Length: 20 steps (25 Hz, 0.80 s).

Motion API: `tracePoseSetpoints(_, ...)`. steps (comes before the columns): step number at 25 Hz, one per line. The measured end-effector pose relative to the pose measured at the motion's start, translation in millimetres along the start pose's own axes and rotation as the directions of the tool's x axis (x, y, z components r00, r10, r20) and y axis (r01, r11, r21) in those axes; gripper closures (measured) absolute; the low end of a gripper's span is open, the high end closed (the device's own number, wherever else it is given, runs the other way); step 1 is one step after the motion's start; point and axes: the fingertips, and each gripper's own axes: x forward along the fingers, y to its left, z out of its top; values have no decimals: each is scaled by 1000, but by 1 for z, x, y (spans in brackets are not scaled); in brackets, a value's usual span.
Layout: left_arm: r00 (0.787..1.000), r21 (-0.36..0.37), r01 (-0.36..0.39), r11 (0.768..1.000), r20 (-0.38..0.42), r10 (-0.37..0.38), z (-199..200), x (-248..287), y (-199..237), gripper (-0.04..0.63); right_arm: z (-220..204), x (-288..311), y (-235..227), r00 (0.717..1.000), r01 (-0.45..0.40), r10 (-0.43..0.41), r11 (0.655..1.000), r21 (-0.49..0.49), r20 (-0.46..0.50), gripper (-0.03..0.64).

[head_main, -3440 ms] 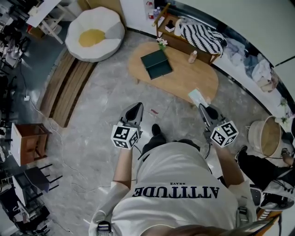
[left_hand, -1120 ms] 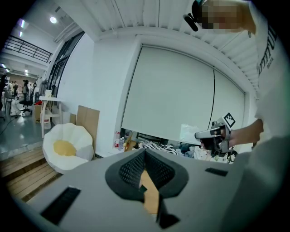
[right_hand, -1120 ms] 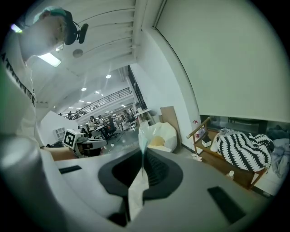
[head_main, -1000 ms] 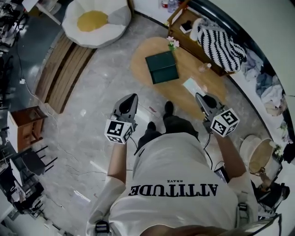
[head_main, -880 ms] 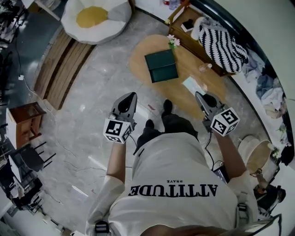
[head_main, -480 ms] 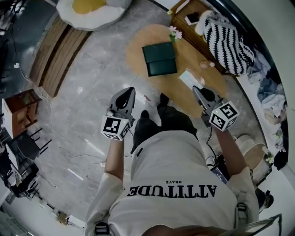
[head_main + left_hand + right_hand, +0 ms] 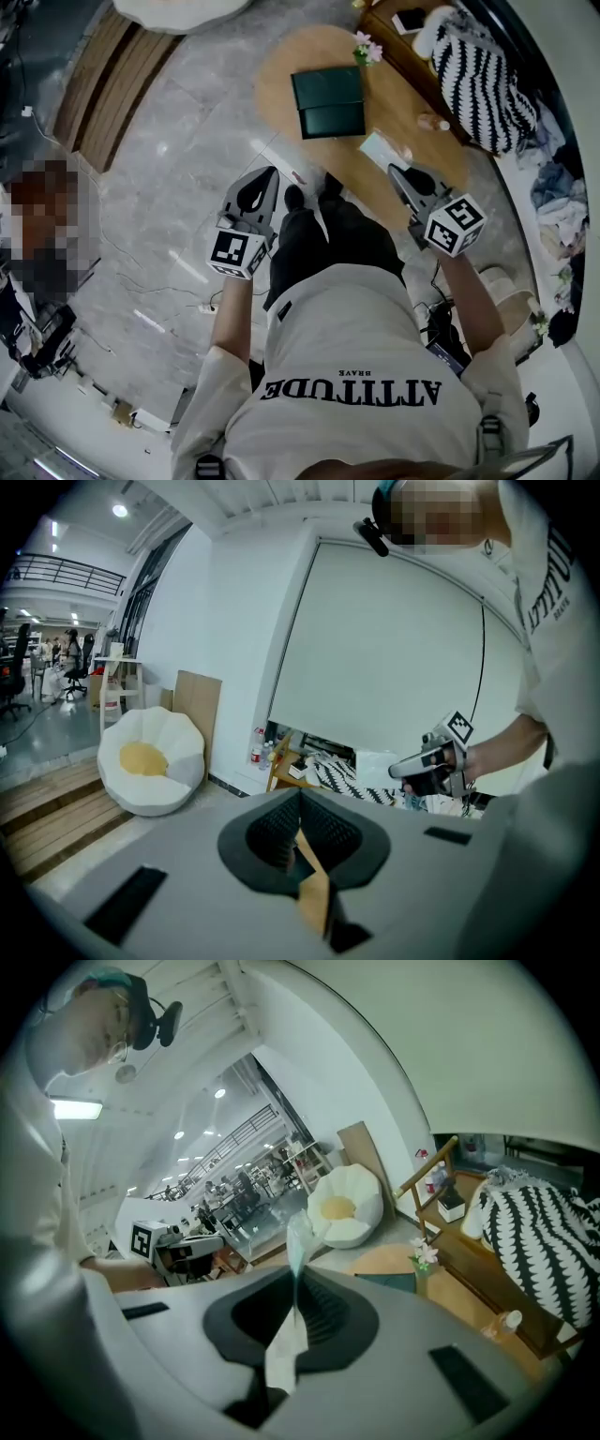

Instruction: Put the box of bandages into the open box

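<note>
The open box (image 7: 330, 101) is dark green and lies with its lid folded back on the oval wooden table (image 7: 412, 192). My right gripper (image 7: 396, 172) is shut on the box of bandages (image 7: 381, 150), a flat pale box with a teal edge held over the table's near side. Between the jaws in the right gripper view, the box of bandages (image 7: 298, 1241) stands edge-on, with the green box (image 7: 386, 1282) beyond it. My left gripper (image 7: 266, 174) is shut and holds nothing, over the floor left of the table. The left gripper view shows the right gripper (image 7: 405, 767) with the pale box.
A small flower vase (image 7: 367, 48) and a little bottle (image 7: 434, 122) stand on the table. Behind it is a wooden bench (image 7: 403, 37) with a striped cushion (image 7: 483, 75). Wooden boards (image 7: 103, 84) lie at the left. A white beanbag (image 7: 150, 761) sits farther off.
The person has walked closer to the table, so it and the green box now sit nearer both grippers. The right gripper still carries the pale box; both stay shut.
</note>
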Motion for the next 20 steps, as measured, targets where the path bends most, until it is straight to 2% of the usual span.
tracePoseSetpoints(8,999,16,9,1000,-46,-9,-23,22,15,574,-23,30,-19,998,-10,12,999,31,-67,588)
tracePoseSetpoints(20,993,-11,56,998,-108,-56,-73,63,60,574,-58,96,-56,990,31,-19,996,85,-136,588)
